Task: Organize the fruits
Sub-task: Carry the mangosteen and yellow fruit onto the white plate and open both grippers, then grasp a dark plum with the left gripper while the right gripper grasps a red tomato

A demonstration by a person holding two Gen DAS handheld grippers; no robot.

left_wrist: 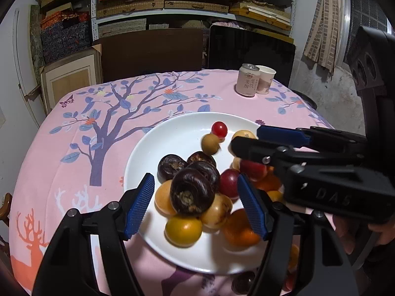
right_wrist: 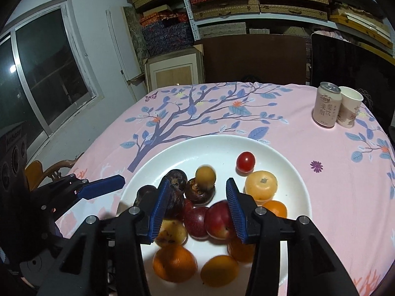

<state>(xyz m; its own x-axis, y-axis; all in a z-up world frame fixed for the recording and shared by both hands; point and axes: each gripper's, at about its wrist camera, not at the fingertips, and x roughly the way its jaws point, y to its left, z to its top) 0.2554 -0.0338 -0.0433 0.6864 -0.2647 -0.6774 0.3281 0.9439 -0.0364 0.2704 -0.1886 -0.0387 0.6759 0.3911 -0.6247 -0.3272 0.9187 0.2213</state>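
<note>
**A:** Where do your fruits stand right now?

**B:** All piled on the wide white ceramic plate (right_wrist: 291,170), which sits on the pink cloth printed with a blue tree (right_wrist: 197,113). Dark brown, wrinkled water chestnuts (left_wrist: 190,192) sit on top at the left; smooth red plums (right_wrist: 219,219) lie in the middle; yellow-orange round loquats (right_wrist: 261,185) and a small glossy red cherry tomato (right_wrist: 245,161) lie farther back.

**A:** And your fingers?

**B:** Your left gripper (left_wrist: 196,202) is spread about halfway, its ribbed blue pads either side of the front chestnut without pressing on it. Your right gripper (right_wrist: 196,209) is parted less, hanging over the plums with nothing between its pads. You hold nothing in either.

**A:** How will these handle?

**B:** I judge them all light. The chestnuts look hard and rough, so you can squeeze them firmly across the widest part. The plums and tomato look slick and soft; close gently on the middle, or they may squirt out or bruise. One small yellow fruit (right_wrist: 205,175) looks blurred, so it may be rolling.

**A:** Any risk?

**B:** The pile is loose. If you lift a lower fruit, the rest may roll toward the rim. Take the top ones first.
</note>
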